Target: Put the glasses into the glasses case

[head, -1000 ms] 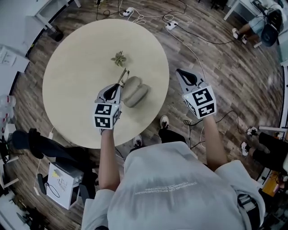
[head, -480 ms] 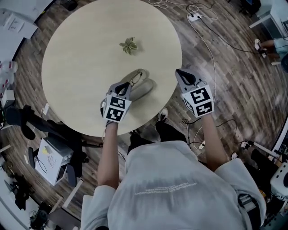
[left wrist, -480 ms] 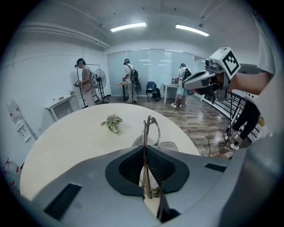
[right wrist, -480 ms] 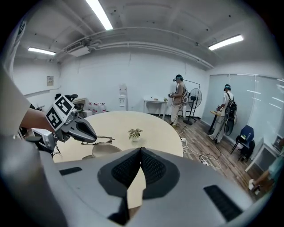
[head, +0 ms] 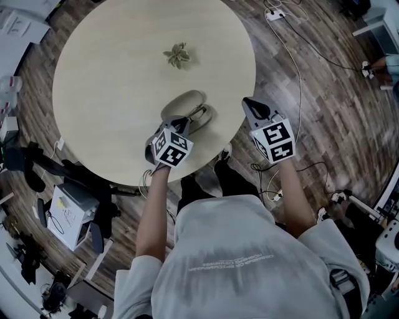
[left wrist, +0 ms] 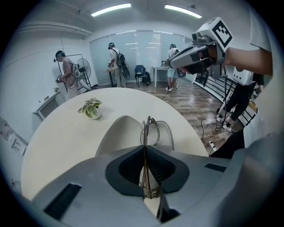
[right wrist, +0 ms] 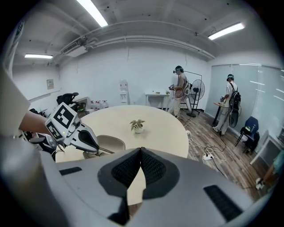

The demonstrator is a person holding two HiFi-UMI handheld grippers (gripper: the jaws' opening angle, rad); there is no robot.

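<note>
An open grey-beige clamshell glasses case [head: 181, 101] lies on the round table [head: 112, 93], close to its near edge. My left gripper [head: 185, 122] is shut on the thin-rimmed folded glasses [head: 198, 114], which hang just over the case. In the left gripper view the glasses [left wrist: 149, 131] stand on edge between the jaws, with the case [left wrist: 117, 133] spread behind them. My right gripper [head: 250, 104] hovers past the table's right edge, shut, with nothing in it. Its jaws meet in the right gripper view [right wrist: 140, 151], where the left gripper [right wrist: 74, 131] and the case [right wrist: 109, 142] show at the left.
A small potted plant [head: 177, 55] stands near the table's middle, beyond the case. Cables and a power strip [head: 276, 14] lie on the wood floor to the right. A chair and boxes [head: 68, 215] sit at the lower left. Several people stand at the room's far side.
My left gripper drew back toward the table's near edge, carrying the glasses from beyond the case to over its open halves. The head view shifted. The right gripper kept its place.
</note>
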